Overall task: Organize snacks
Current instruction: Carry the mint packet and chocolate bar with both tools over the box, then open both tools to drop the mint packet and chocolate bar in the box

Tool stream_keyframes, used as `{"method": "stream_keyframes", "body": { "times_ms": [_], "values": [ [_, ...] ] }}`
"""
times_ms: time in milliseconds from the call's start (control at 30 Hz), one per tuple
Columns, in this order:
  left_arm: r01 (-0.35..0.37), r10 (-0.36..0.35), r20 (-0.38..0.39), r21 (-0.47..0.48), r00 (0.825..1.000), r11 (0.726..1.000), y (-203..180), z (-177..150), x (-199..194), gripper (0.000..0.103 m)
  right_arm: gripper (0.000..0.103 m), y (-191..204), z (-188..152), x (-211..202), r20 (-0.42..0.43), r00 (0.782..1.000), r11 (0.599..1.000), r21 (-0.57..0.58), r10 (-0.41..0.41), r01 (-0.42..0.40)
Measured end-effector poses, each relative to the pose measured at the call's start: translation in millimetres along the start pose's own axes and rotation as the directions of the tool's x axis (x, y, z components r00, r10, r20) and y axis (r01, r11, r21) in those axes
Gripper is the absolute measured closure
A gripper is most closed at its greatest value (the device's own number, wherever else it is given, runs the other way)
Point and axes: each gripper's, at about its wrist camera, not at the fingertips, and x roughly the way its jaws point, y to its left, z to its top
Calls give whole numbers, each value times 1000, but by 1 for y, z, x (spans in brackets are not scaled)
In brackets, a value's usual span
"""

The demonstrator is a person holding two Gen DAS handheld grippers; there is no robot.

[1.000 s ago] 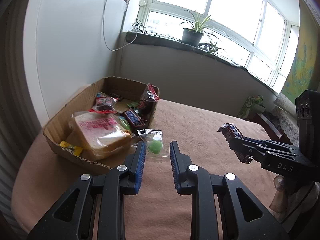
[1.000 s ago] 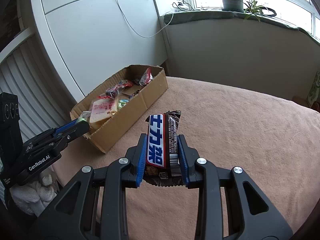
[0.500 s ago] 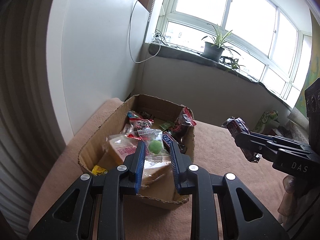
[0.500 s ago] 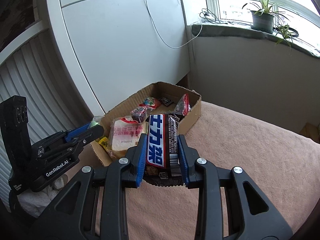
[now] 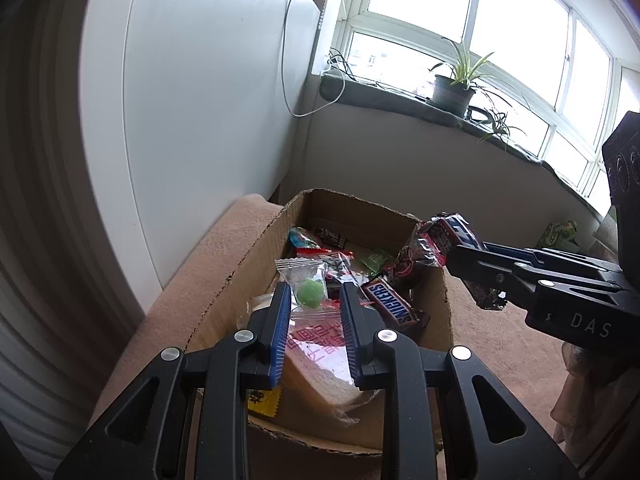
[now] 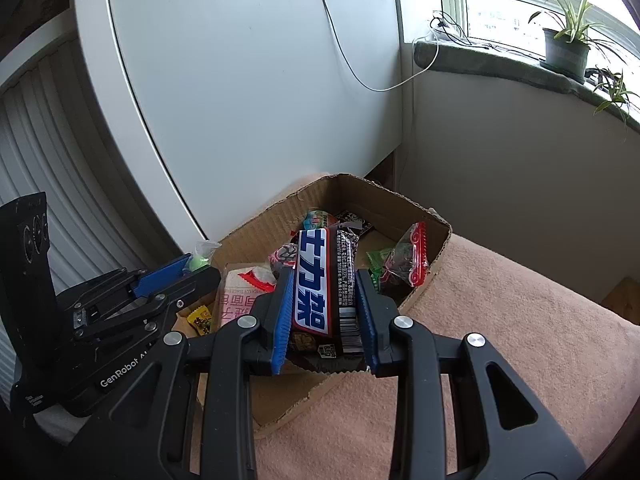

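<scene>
- The left gripper [image 5: 313, 300] is clamped on a clear-wrapped green candy [image 5: 310, 293]; its blue pads pinch the flat film on either side of the sweet, which hangs above the near end of the cardboard box [image 5: 256, 256]; I judge it nearly weightless, the film slippery and crinkly, so the hold is best kept on the flat wrapper margin and not on the round candy, which could squirt out
- The right gripper [image 6: 323, 296] is clamped across the width of a dark chocolate bar with blue characters [image 6: 320, 280]; the bar stands upright between the pads, over the box's near wall; it looks light and fairly stiff, though the glossy wrapper could slide, and a hard squeeze might crack the bar inside; the middle of its length, where it is held, seems the sound place
- Below both, the box already holds a wrapped sandwich bread [image 5: 320, 356], soft and easily crushed; a Snickers bar [image 5: 390, 306]; a red-edged dark packet [image 6: 406, 264] leaning on the right wall; a small yellow candy [image 6: 199, 320]
- The box sits on a pink blanket-covered surface [image 6: 500, 340]; a potted plant [image 5: 454, 92] stands on the windowsill beyond
- Judgement: both snacks can simply be let drop from low over the box; neither is fragile to a short fall
</scene>
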Motion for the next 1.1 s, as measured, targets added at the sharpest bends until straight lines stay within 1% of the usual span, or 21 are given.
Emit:
{"method": "stream_keyframes", "body": {
  "times_ms": [100,200,500,800,1033,1067,1100],
  "values": [
    [-3,3,-6,0,1000,1000,0,1,3,80,72,-2,0,12,-21,1000,1000,7,10,-10],
    [-7,7,-14,-3,1000,1000,2,1,7,80,72,-5,1,22,-32,999,1000,1,4,-4],
    [-39,38,-35,-10,999,999,8,3,16,80,72,-13,6,45,-61,998,1000,15,7,-6],
    [-35,35,-47,-11,998,999,8,3,19,80,72,-9,7,51,-76,997,1000,0,1,-1],
    [-46,46,-46,-12,998,999,7,3,19,79,72,-10,7,51,-74,997,1000,0,-8,8],
    [-50,49,-46,-13,998,999,8,4,19,79,72,-10,6,50,-68,998,1000,-4,-15,15],
    [-49,49,-48,-12,998,999,8,4,19,79,65,-10,7,49,-64,998,1000,-7,-25,24]
  ]
}}
